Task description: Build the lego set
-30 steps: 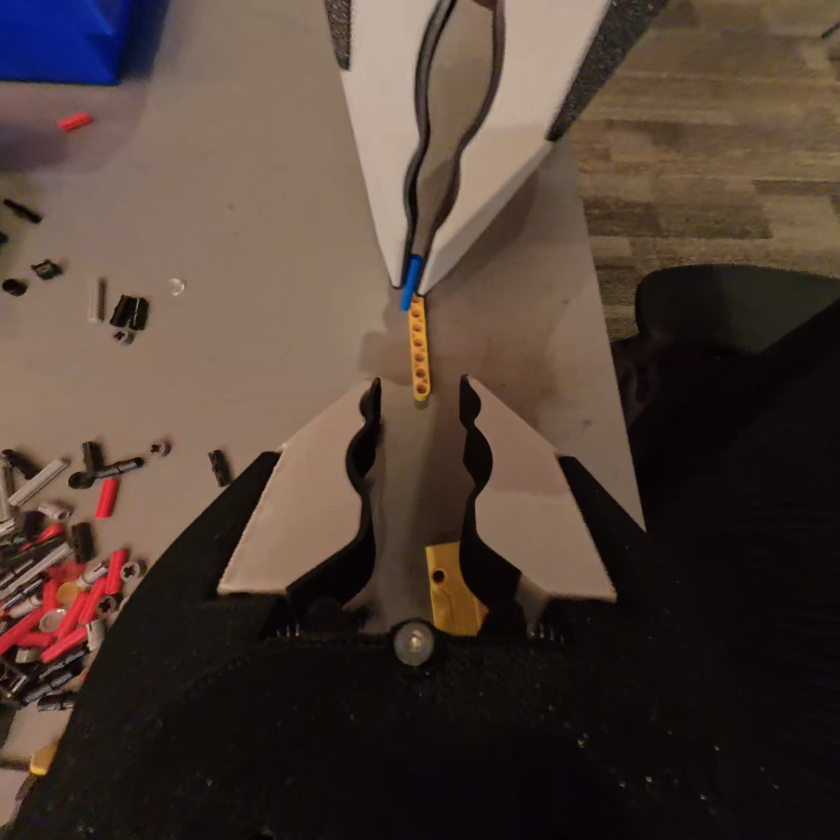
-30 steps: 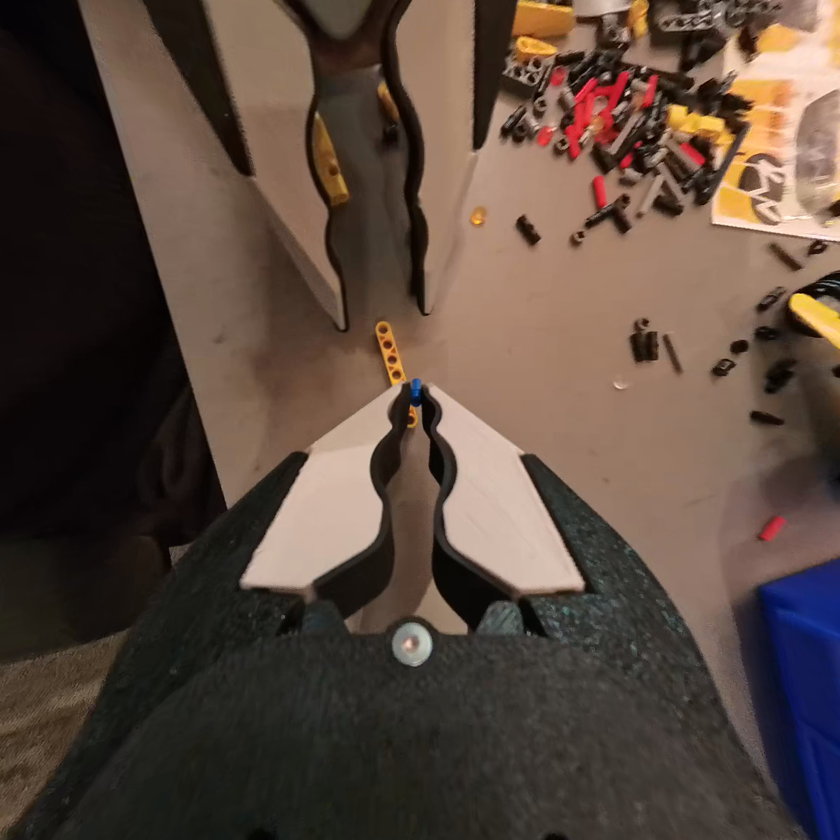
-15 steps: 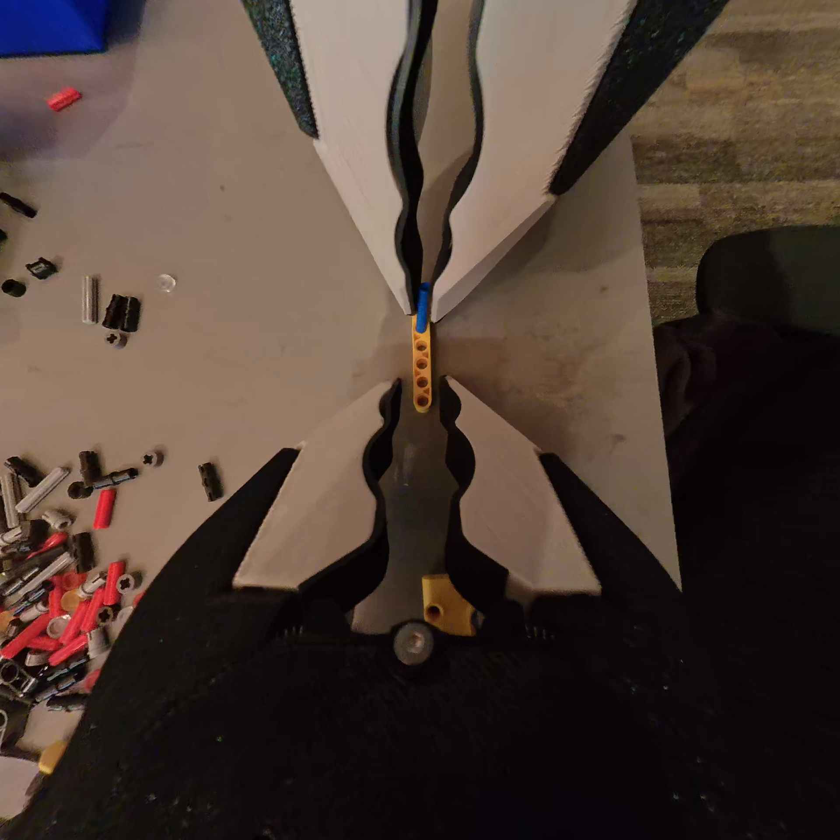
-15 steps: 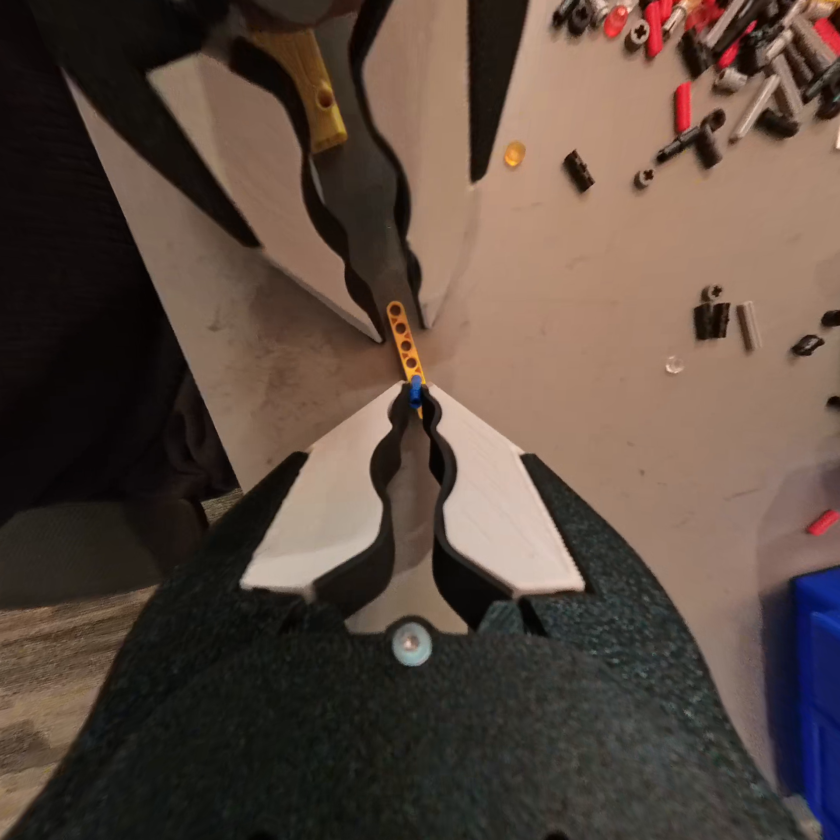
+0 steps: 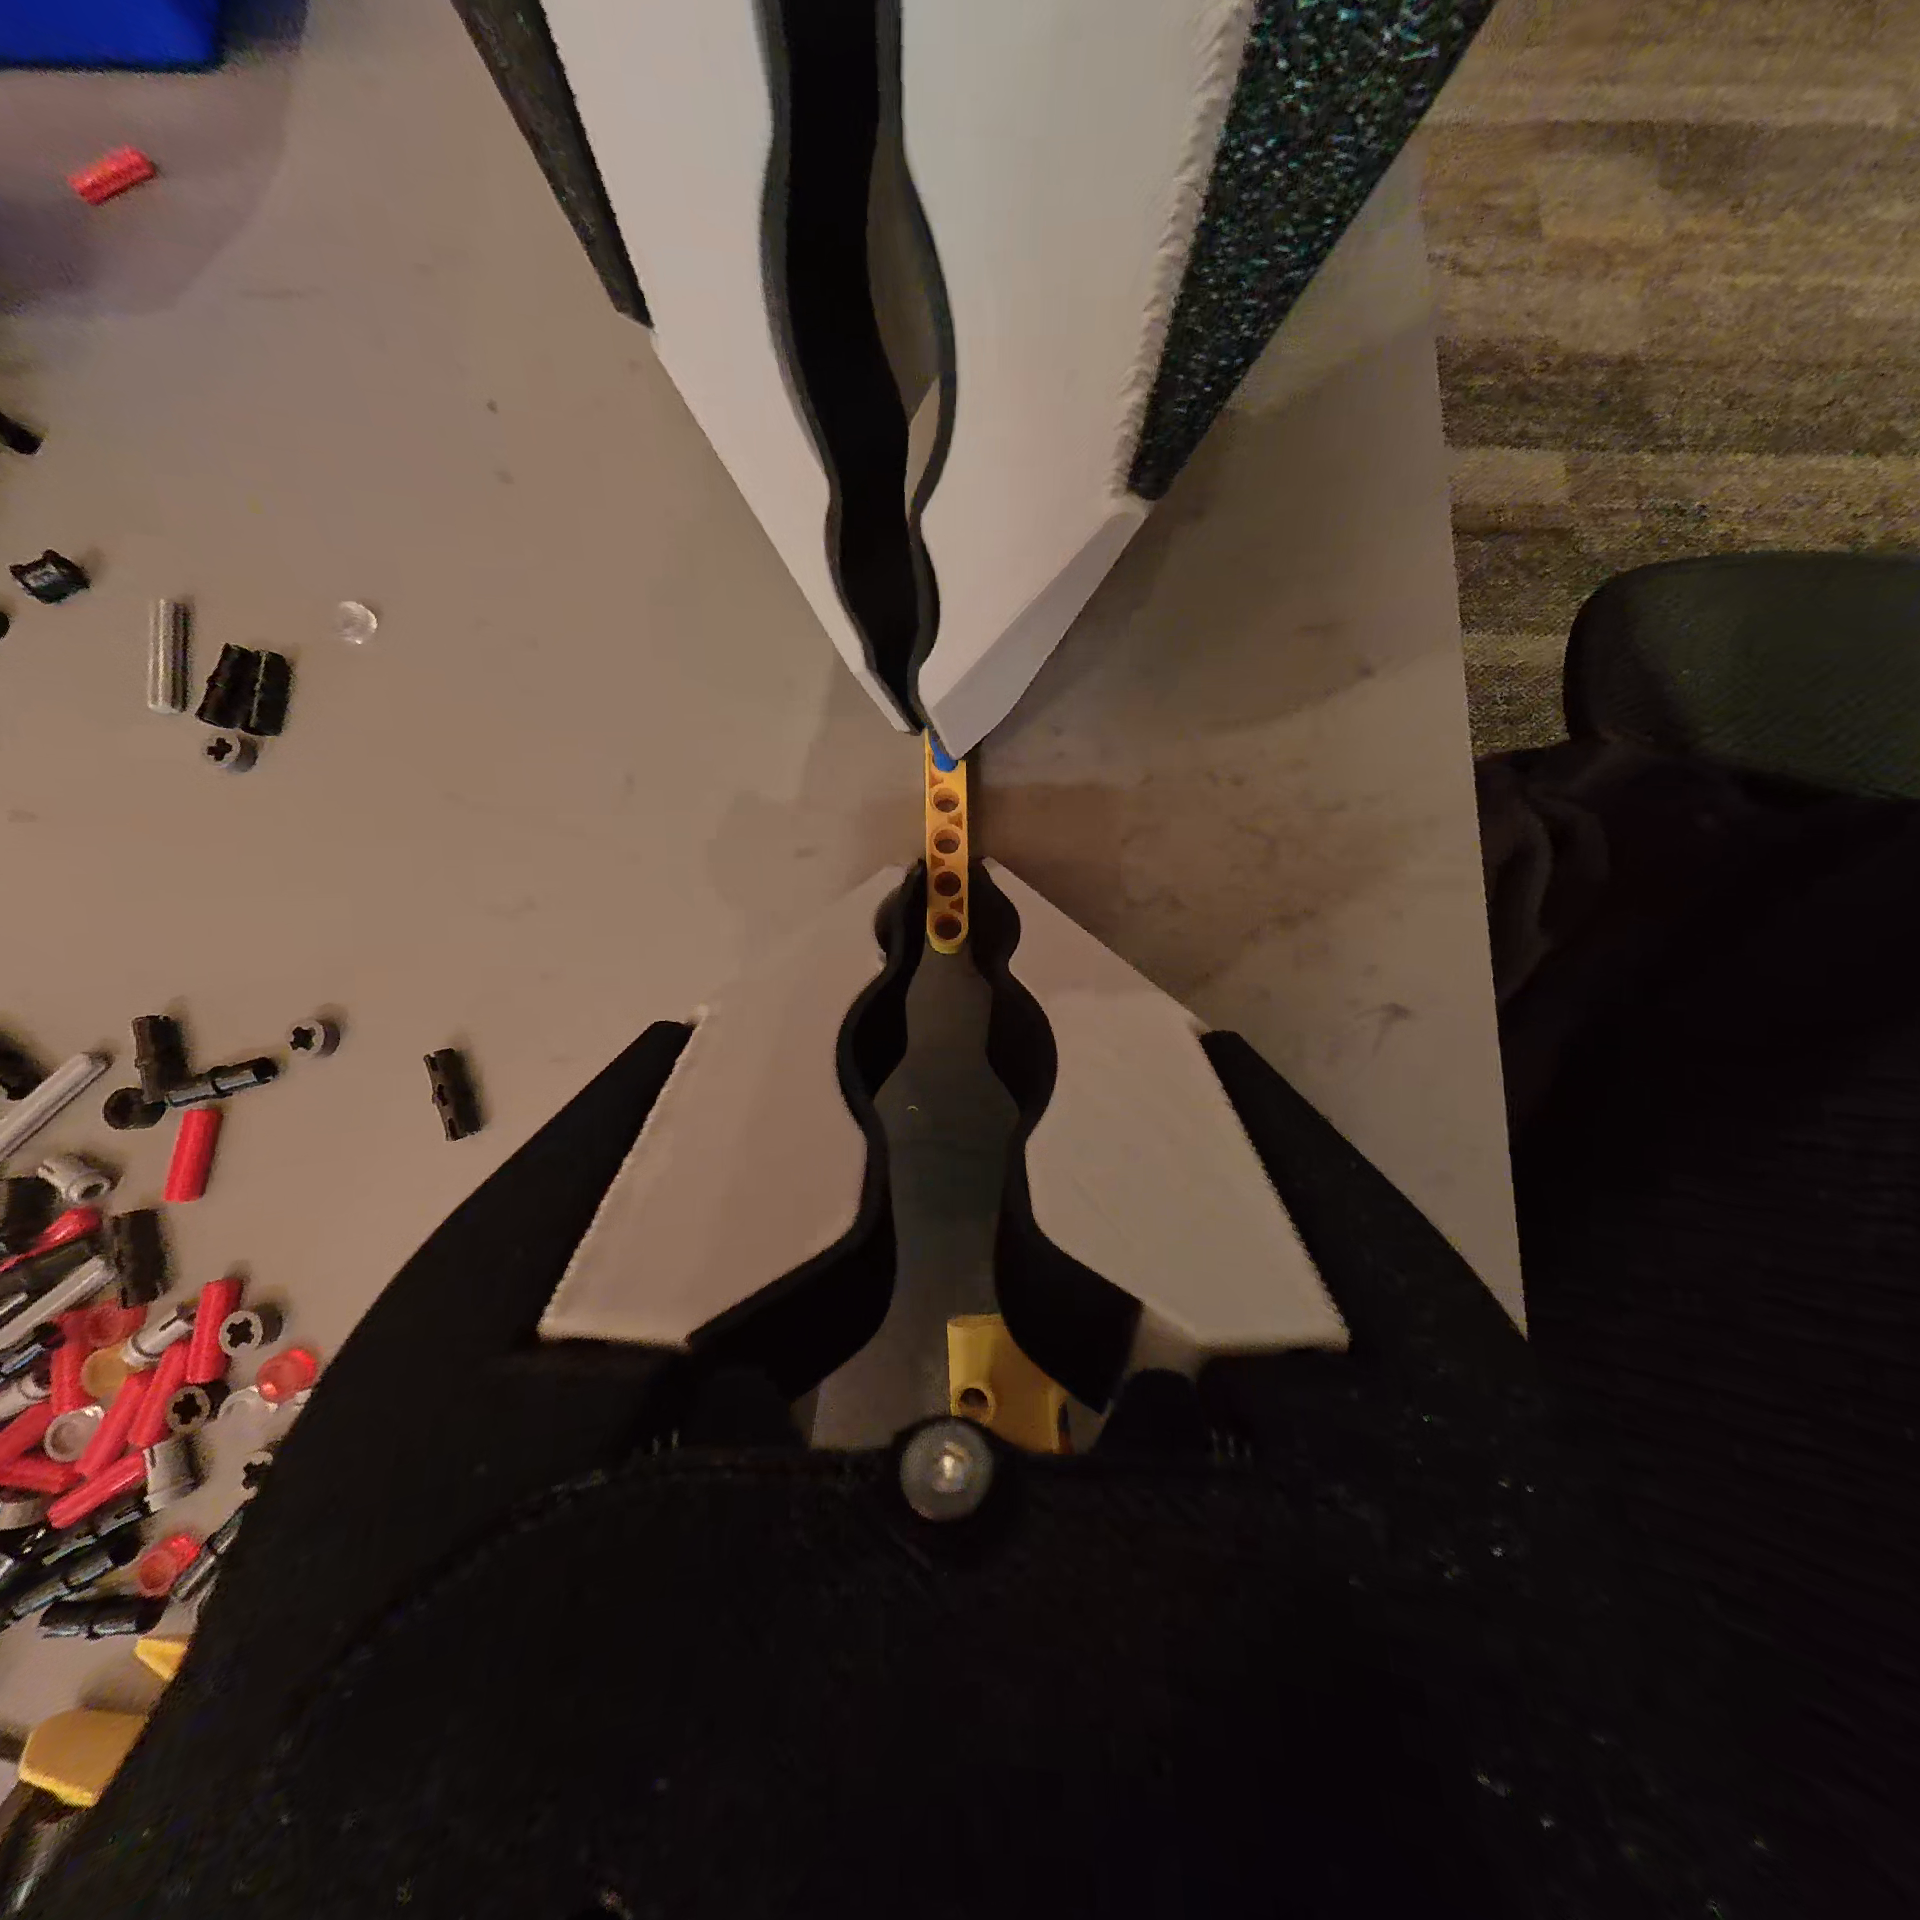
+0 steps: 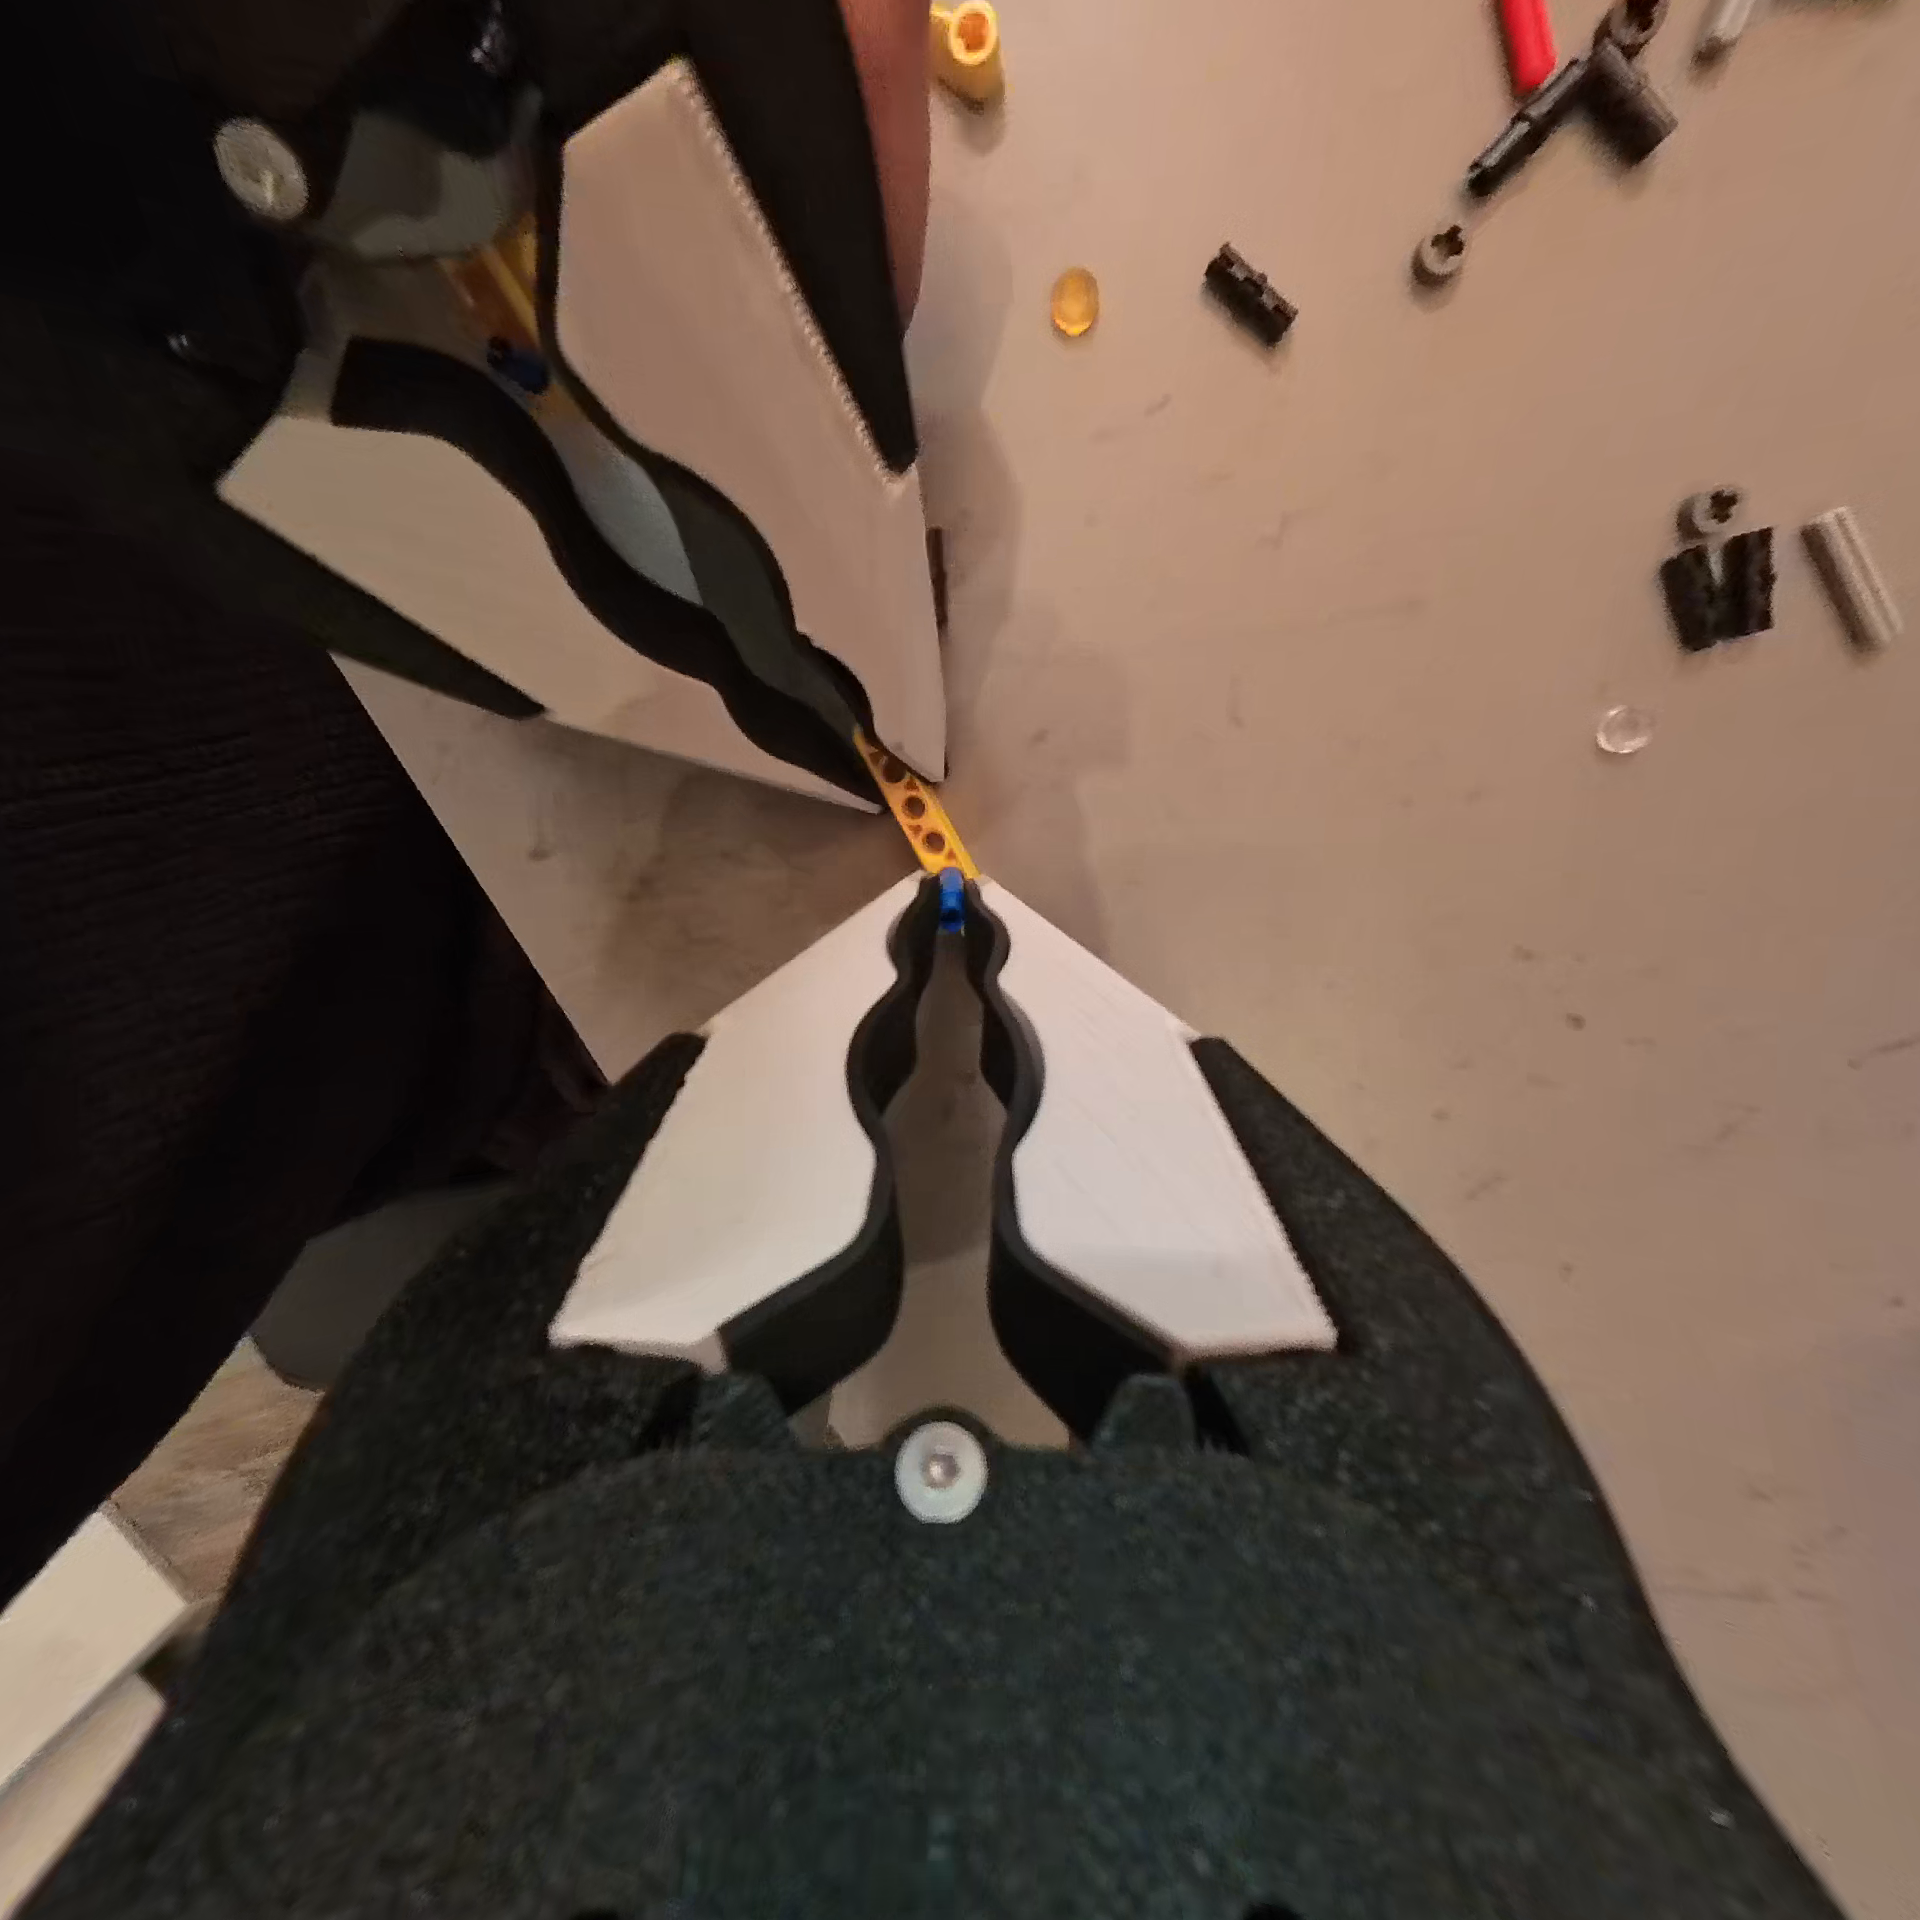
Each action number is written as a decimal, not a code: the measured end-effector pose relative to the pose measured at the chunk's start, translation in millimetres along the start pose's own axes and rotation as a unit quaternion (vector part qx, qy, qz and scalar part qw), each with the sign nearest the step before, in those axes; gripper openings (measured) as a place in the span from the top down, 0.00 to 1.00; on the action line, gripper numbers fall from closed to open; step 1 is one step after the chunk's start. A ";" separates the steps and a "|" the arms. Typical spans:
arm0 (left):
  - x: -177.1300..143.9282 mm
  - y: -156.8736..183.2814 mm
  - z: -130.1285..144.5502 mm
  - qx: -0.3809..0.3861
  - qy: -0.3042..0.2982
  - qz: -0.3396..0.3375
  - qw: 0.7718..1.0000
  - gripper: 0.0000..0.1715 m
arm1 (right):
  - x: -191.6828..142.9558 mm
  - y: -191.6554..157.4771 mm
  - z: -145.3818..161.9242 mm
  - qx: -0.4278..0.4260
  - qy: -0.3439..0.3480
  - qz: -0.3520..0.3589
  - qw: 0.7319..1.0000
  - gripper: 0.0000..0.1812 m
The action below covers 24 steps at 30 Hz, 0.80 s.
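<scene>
A yellow beam with holes (image 5: 948, 862) lies on the grey table (image 5: 520, 831) between the two grippers. My left gripper (image 5: 951, 883) is shut on the beam's near end. My right gripper (image 6: 948, 883) is shut on a small blue pin (image 6: 949, 902). It comes in from the far side in the left wrist view (image 5: 928, 727). The pin (image 5: 940, 750) touches the beam's far end (image 6: 920, 816). I cannot tell whether it sits in a hole. The left gripper (image 6: 883, 779) shows at the upper left of the right wrist view.
A pile of red, black and grey pieces (image 5: 104, 1382) lies left of my left gripper. Black connectors (image 5: 246, 686), a grey axle (image 5: 166, 655) and a clear stud (image 5: 356, 621) lie farther off. The table edge (image 5: 1475, 935) and a black chair (image 5: 1745, 675) are at the right. A blue bin (image 5: 104, 31) stands at the far left. The tips of both grippers are at nearly the same place.
My left gripper has closed from wide open onto the beam's near end. My right gripper has come closer with the blue pin, down onto the beam's far end.
</scene>
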<state>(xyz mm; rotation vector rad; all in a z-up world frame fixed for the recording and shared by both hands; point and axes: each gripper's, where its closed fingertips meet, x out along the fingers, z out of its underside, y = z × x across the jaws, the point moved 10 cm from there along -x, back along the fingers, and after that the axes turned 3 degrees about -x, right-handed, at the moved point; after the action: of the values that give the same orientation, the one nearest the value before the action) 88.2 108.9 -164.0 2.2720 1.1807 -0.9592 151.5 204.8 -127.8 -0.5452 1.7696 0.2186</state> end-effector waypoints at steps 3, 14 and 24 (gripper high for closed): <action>0.1 -0.7 0.7 -0.007 0.004 0.004 1.000 0.97 | 2.3 0.6 -4.8 0.011 -0.003 -0.001 1.000 0.98; 0.1 -0.3 2.0 -0.009 0.009 0.001 1.000 0.97 | 1.8 -3.2 -1.6 -0.009 0.009 0.015 1.000 0.98; 0.4 -0.6 1.8 -0.009 0.008 0.003 1.000 0.97 | 4.9 -7.0 21.0 0.024 0.051 0.030 0.998 0.98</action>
<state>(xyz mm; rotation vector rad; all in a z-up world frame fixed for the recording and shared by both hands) 87.2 108.4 -165.6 2.2710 1.1843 -0.9273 172.0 206.4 -137.2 -0.4771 1.8876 0.1928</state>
